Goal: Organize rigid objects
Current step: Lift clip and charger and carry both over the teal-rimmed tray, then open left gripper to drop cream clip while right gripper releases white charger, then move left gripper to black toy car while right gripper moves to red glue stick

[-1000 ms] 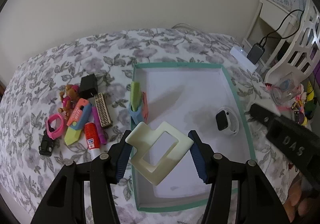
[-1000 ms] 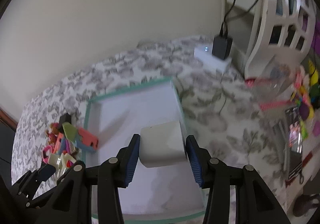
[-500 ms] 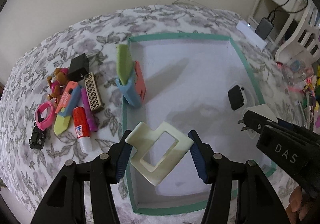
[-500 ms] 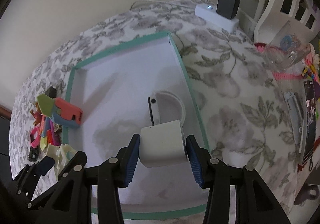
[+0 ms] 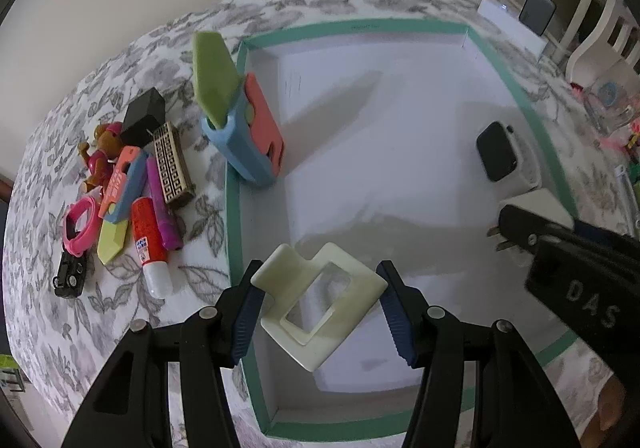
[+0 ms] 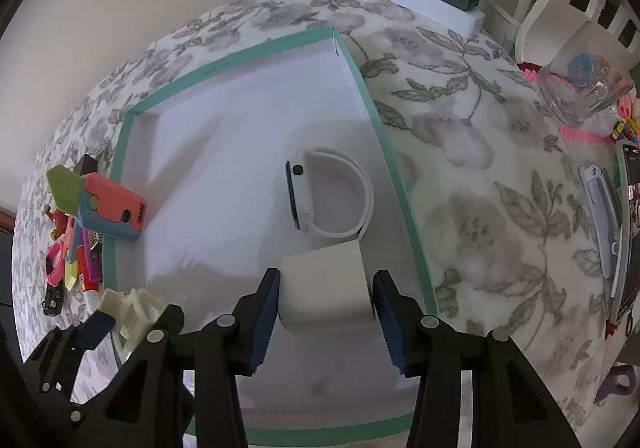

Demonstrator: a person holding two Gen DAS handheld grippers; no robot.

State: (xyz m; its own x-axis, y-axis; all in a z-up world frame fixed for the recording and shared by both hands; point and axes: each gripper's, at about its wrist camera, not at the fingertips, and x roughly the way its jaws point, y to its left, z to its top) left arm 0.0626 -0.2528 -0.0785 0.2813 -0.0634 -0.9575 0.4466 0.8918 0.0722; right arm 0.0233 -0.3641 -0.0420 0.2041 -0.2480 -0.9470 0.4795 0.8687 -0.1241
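1. Left gripper (image 5: 320, 306) pinches a cream frame (image 5: 320, 300) between its blue pads, over the near-left corner of the tray (image 5: 236, 216)
2. Right gripper (image 6: 326, 312) clamps a white charger (image 6: 326, 290) above the tray's near-right side
3. Just ahead of the charger, a watch (image 6: 320, 196) lies in the tray
4. Off the left gripper's left, toys (image 5: 124, 200) crowd the cloth

White plug block (image 5: 536, 208) half behind the right gripper (image 5: 520, 226); its underside hidden.

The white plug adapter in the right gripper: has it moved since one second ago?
Yes. The white plug adapter came down into the teal-rimmed box, beside the white smartwatch.
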